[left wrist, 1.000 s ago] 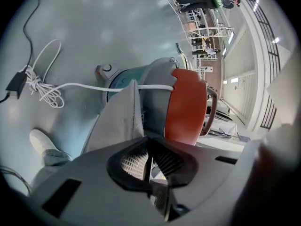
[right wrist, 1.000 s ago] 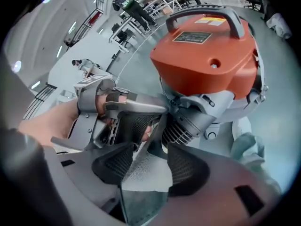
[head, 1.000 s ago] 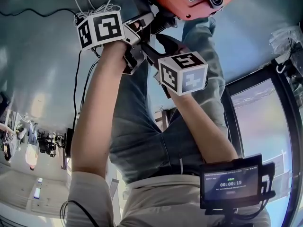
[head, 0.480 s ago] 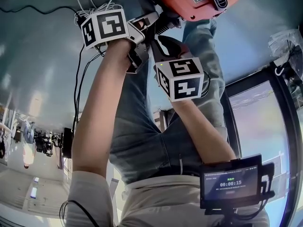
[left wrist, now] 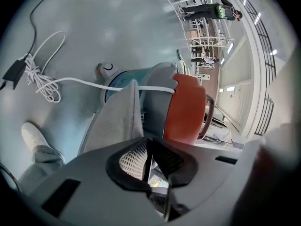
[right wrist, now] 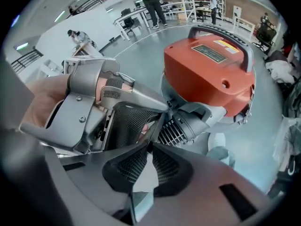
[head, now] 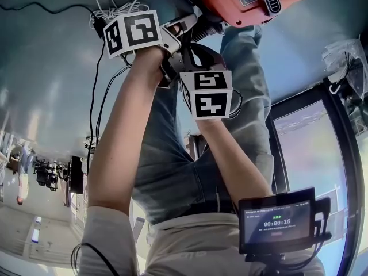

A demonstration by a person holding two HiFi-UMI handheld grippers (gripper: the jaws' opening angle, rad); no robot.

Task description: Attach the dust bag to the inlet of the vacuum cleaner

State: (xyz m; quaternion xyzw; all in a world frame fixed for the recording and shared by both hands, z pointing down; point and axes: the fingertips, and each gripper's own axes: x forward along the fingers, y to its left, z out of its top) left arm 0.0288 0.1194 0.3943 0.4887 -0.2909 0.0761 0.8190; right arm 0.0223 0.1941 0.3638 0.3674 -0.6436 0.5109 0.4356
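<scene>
Grey cloth of the dust bag (left wrist: 117, 121) rises limp just beyond the tips of the left gripper (left wrist: 149, 161), between that gripper and the vacuum cleaner (right wrist: 207, 69). The left jaws are pressed together. Whether they nip an edge of the cloth I cannot tell.

The right gripper (right wrist: 148, 166) has just been closing its jaws, and they now pinch a thin pale edge, which I judge to be the bag's mouth. Directly ahead of the right gripper stands the cleaner's orange head. Below it is a ribbed grey port (right wrist: 188, 121), which I take for the inlet. The left gripper sits close on the right gripper's left.

Step in hand, as judged: secure the bag's mouth with both grippers before offering it to the port.
- Hold the mouth at two opposite points so that it stays spread.
- Bring it square onto the port, not at a slant.
- Keep slack cloth clear of the ribs.
- Press evenly all round and do not tug the thin edge.

Containers:
- The bag hangs flat, so I judge it empty. Its inside is not visible.
- The cleaner's drum is closed by the orange head, so its contents are unseen.

A white cable (left wrist: 42, 86) lies coiled on the floor, well to the left gripper's left.
</scene>
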